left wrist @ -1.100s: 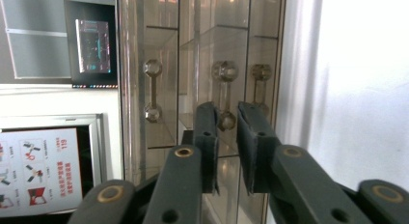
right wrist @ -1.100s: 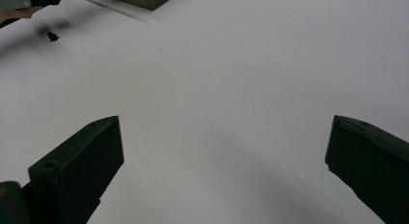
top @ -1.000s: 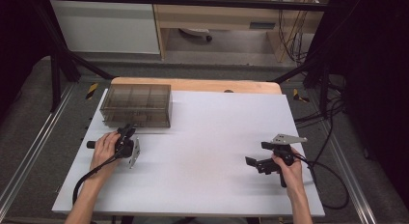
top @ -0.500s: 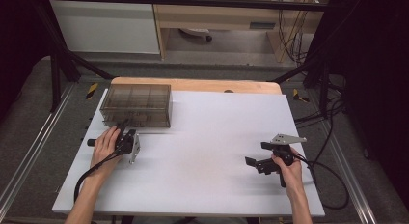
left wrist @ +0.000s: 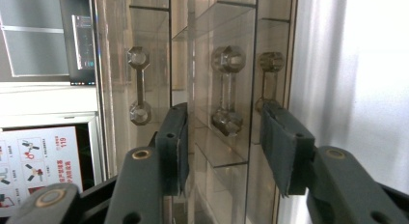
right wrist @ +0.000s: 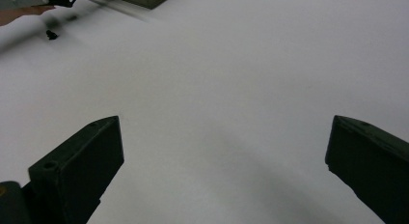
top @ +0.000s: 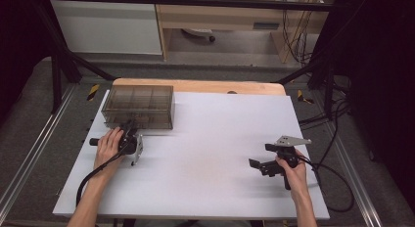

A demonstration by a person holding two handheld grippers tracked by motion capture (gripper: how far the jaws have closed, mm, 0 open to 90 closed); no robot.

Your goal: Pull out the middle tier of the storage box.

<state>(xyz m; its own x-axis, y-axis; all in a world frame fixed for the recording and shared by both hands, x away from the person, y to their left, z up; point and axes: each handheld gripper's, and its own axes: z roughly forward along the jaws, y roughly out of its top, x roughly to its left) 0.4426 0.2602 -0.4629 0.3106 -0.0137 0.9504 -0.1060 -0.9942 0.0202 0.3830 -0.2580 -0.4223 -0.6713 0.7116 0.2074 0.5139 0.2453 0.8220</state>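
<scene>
**Left tool lined up on a drawer handle**

The cabinet point(top: 138, 106), a smoky clear box of small drawers, sits at the far left corner of the white surface point(top: 215, 139), its long axis running left to right and its drawer fronts facing the person. That facing explains the left tool point(top: 131, 135): it is brought right up to the cabinet's near face, likely to pull a drawer.

In the left gripper view the camera is rolled, so the cabinet's shelves run up and down. The middle handle point(left wrist: 226, 91), a clear bar with a faceted knob at each end, lies between the left tool's point(left wrist: 226, 147) jaws, its bar running along the gap. The jaws stand narrowly apart, not yet closed on it; whether they touch the drawer front is unclear.

The right tool point(top: 262, 165) rests well right of the cabinet over bare surface, jaws wide and holding nothing, apparently waiting.
</scene>
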